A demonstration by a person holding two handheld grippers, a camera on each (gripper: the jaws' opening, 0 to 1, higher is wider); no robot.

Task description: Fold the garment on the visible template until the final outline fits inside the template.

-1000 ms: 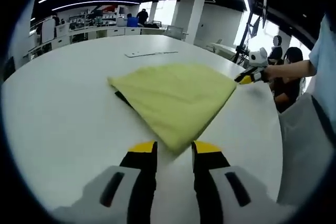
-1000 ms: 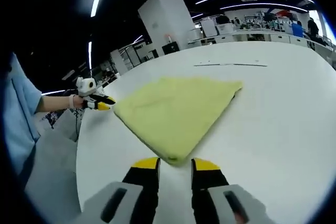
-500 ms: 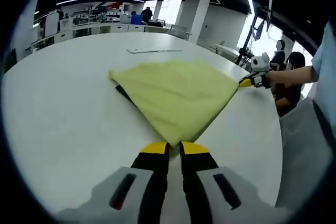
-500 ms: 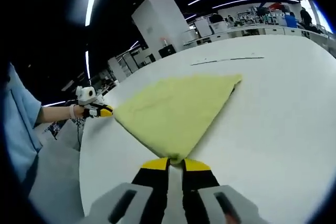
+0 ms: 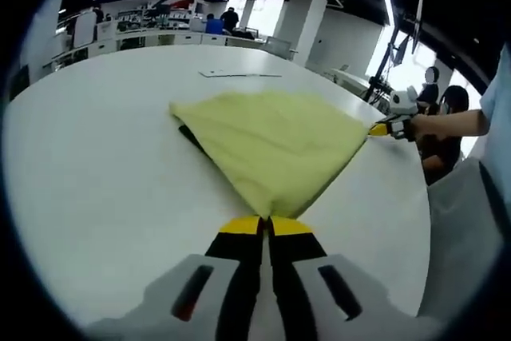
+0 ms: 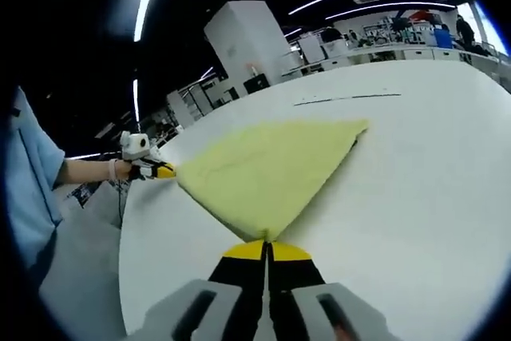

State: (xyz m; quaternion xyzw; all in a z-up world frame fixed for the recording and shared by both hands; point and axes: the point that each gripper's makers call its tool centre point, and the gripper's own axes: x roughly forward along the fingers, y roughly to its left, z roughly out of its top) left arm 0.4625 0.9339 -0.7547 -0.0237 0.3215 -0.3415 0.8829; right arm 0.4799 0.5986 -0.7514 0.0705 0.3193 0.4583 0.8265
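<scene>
Garment (image 5: 271,143) corners toward both grippers

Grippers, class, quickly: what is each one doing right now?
Left gripper: closed on a corner of the yellow cloth.
Right gripper: closed on another corner of the same cloth.

Left claw (image 5: 265,226) and right claw (image 6: 267,250) clamped.

One yellow garment (image 5: 270,145) lies on one white table (image 5: 96,157), near the edge by the person. Two grippers: the left (image 5: 266,225) and the right (image 6: 267,250). One dark template (image 5: 188,135) shows at the garment's far side. One thin strip (image 5: 239,74) lies toward the table's far edge.
</scene>
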